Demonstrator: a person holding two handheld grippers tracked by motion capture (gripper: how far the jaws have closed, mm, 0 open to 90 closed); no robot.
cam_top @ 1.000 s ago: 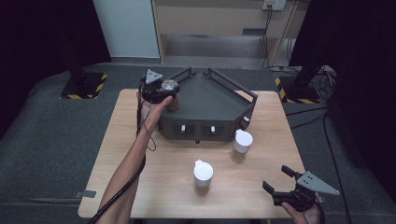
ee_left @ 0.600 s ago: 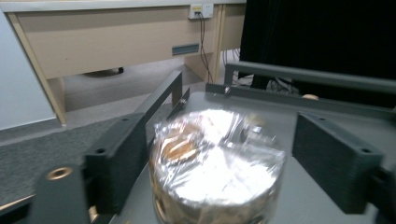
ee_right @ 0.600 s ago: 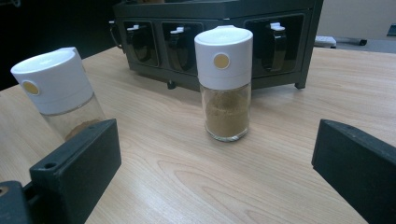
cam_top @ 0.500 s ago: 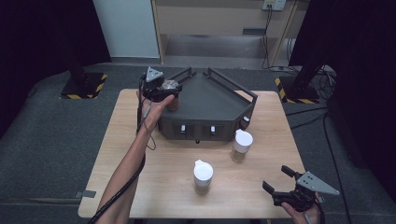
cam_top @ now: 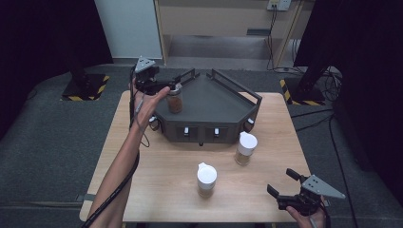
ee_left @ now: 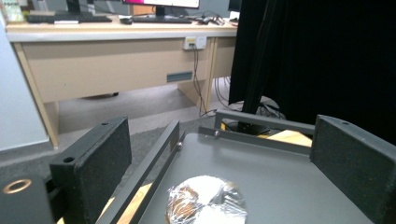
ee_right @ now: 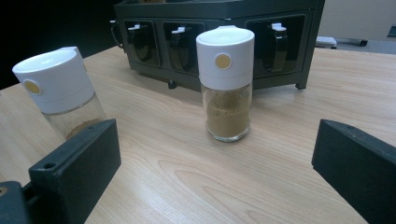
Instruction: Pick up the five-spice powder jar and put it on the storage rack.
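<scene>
A small jar (cam_top: 175,99) with brown contents and a crinkled clear wrap over its top (ee_left: 208,205) stands at the left corner of the dark grey rack's railed top (cam_top: 214,102). My left gripper (cam_top: 168,86) hovers just above and behind it. Its jaws have just been opening and now stand wide, either side of the jar's top without touching it (ee_left: 224,163). My right gripper (cam_top: 284,187) rests open near the table's front right corner, with nothing between its jaws (ee_right: 215,172). It faces a white-capped spice jar (ee_right: 226,84).
Two white-capped spice jars stand on the wooden table in front of the rack, one at the right (cam_top: 246,148) and one nearer the front (cam_top: 206,179) (ee_right: 58,88). The rack's front (ee_right: 215,28) has compartments with small handles. Dark floor surrounds the table.
My left gripper has let go of the wrapped jar and risen a little, leaving it standing on the rack's top. The right gripper has kept still.
</scene>
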